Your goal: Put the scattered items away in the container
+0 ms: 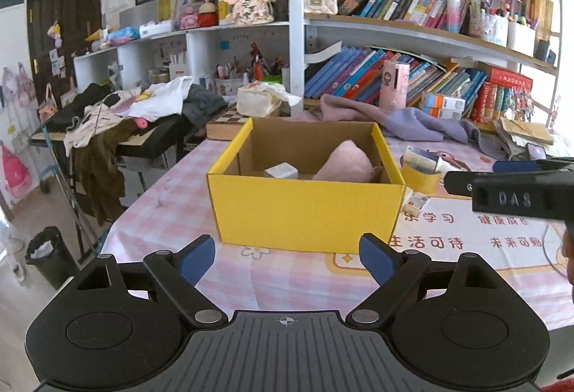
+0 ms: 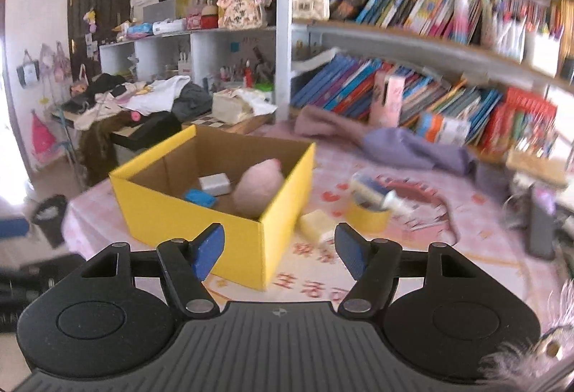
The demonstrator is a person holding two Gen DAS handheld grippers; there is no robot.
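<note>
A yellow cardboard box (image 1: 301, 209) stands open on the pink checked table; it also shows in the right wrist view (image 2: 201, 223). Inside lie a pink plush (image 1: 346, 162) (image 2: 256, 189), a white block (image 1: 282, 172) (image 2: 215, 183) and a blue item (image 2: 201, 197). Right of the box lie a small cream block (image 2: 316, 225) (image 1: 416, 203) and a yellow tape roll (image 2: 367, 214) (image 1: 421, 178) holding a card pack. My left gripper (image 1: 287, 257) is open and empty before the box. My right gripper (image 2: 280, 248) is open and empty, by the box's near right corner.
A purple and pink cloth (image 1: 405, 121) lies at the back of the table below the bookshelves (image 1: 412, 33). A tissue box (image 1: 258, 99) and chessboard (image 1: 224, 122) sit behind the box. A clothes-piled keyboard (image 1: 118, 119) and a bin (image 1: 48, 257) stand left of the table.
</note>
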